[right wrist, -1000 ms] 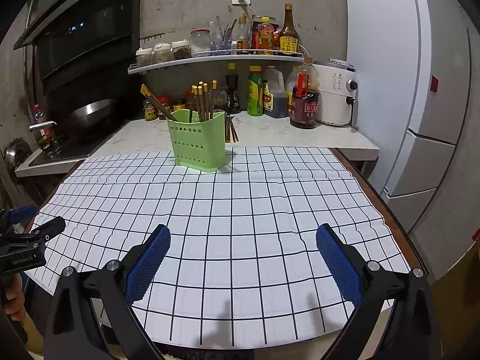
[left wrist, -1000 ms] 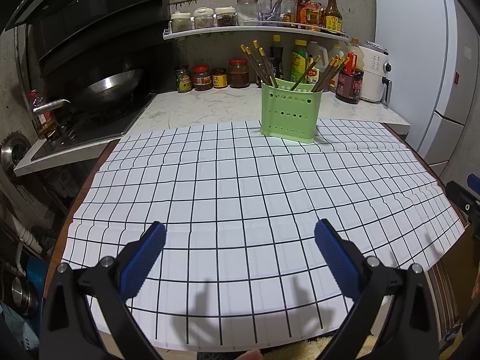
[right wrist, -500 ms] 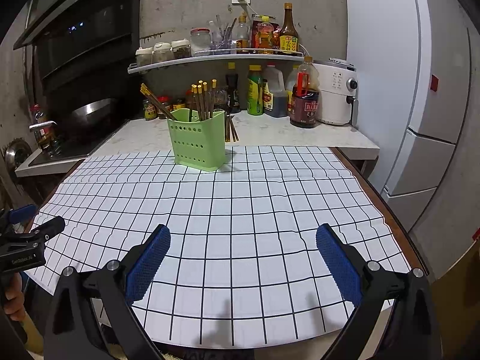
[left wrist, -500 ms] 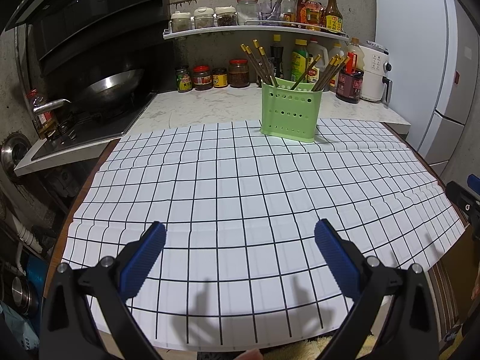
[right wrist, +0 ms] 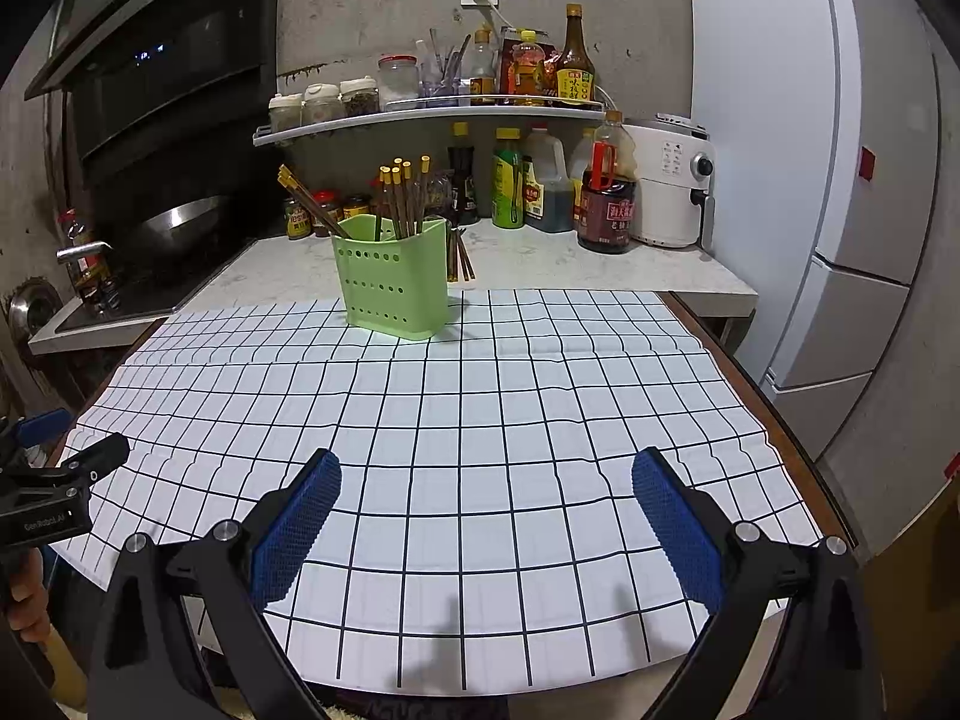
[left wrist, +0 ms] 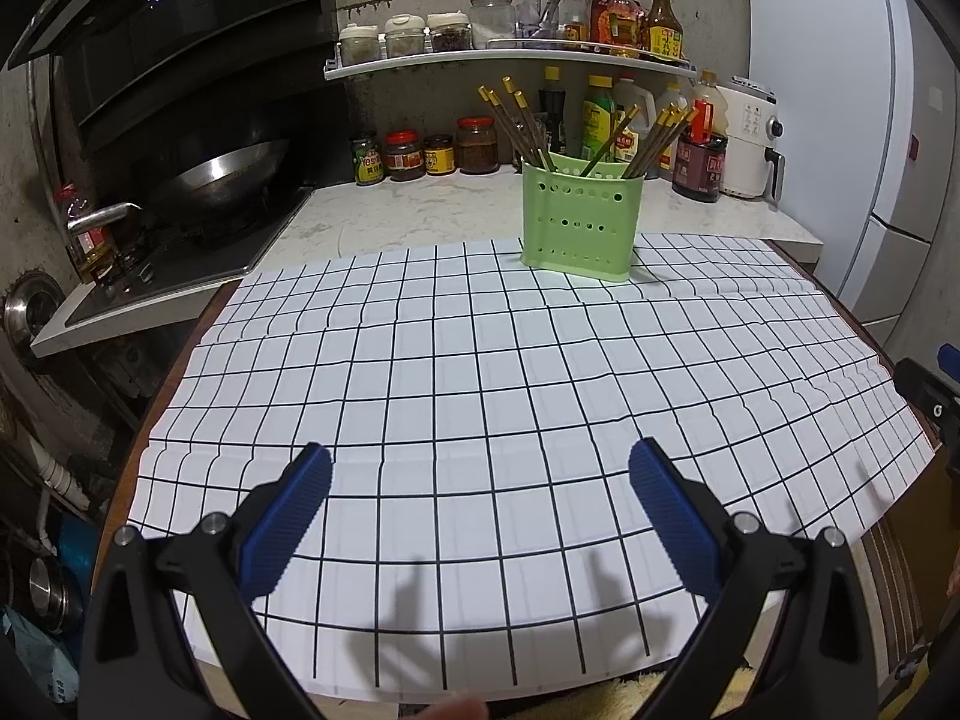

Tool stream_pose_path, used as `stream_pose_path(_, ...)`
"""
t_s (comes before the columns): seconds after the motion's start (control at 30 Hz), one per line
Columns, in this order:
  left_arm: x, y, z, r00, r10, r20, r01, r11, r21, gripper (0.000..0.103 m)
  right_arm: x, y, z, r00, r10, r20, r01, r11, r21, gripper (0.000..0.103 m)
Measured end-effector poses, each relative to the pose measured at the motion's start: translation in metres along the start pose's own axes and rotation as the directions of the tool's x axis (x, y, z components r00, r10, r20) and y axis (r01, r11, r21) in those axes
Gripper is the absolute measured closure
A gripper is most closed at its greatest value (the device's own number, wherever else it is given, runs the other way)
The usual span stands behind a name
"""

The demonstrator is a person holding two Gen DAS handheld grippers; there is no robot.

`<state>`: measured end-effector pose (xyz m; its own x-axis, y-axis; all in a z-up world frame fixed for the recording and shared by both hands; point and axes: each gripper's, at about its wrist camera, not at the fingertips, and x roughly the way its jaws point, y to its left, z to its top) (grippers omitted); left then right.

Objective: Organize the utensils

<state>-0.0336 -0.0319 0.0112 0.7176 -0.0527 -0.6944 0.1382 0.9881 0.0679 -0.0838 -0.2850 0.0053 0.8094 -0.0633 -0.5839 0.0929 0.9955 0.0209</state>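
the fridge (right wrist: 810,180) fills the right side of the room, white, beside the stone counter (right wrist: 570,267). a dark hood (left wrist: 180,30) hangs over the stove at the left, with a steel wok (left wrist: 222,171) under it. the table (right wrist: 774,384) juts out from the counter, and a white cloth (left wrist: 480,396) with a black grid covers nearly all of its top. a curved shelf (right wrist: 432,117) on the wall carries jars and bottles; more bottles and jars line the back of the counter below it, with a white air fryer (right wrist: 675,180) at their right end.

the green holder (left wrist: 579,219) stands upright at the far edge of the cloth, right where it meets the counter. it is pierced with round holes. chopsticks (left wrist: 522,126) with gold tips stand in it, leaning out in several bunches. in the right wrist view a few more chopsticks (right wrist: 459,252) show just behind the holder's right side; whether they lie on the counter or lean on the holder is unclear.

the left gripper (left wrist: 480,474) hovers over the near part of the cloth, jaws spread wide, nothing between the blue pads (left wrist: 294,510). the right gripper (right wrist: 485,477) is the same: wide apart, holding nothing, over the near edge of the cloth, well apart from the holder. each gripper shows at the edge of the other's view, and a hand (right wrist: 27,600) grips the left one's handle. shadows of the fingers fall on the cloth below both.
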Motion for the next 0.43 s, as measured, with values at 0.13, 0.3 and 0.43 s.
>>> stream_pose_path(0.13,-0.002,-0.001,-0.001,1.0,-0.005,0.025,0.005,1.0,0.009,0.006,0.002,-0.003,-0.001,1.0,-0.001,-0.005,0.001,1.0,0.005,0.006)
stream_pose_path(0.3,0.007,0.001,0.004,1.0,-0.026,0.002,0.026,1.0,0.009,0.006,0.011,-0.005,0.001,1.0,0.002,-0.01,-0.002,1.0,0.001,0.006)
stream_pose_path(0.43,0.033,0.012,0.015,1.0,-0.02,-0.017,0.02,1.0,-0.007,0.006,0.03,-0.011,0.008,0.999,-0.016,-0.03,0.016,1.0,-0.011,0.006)
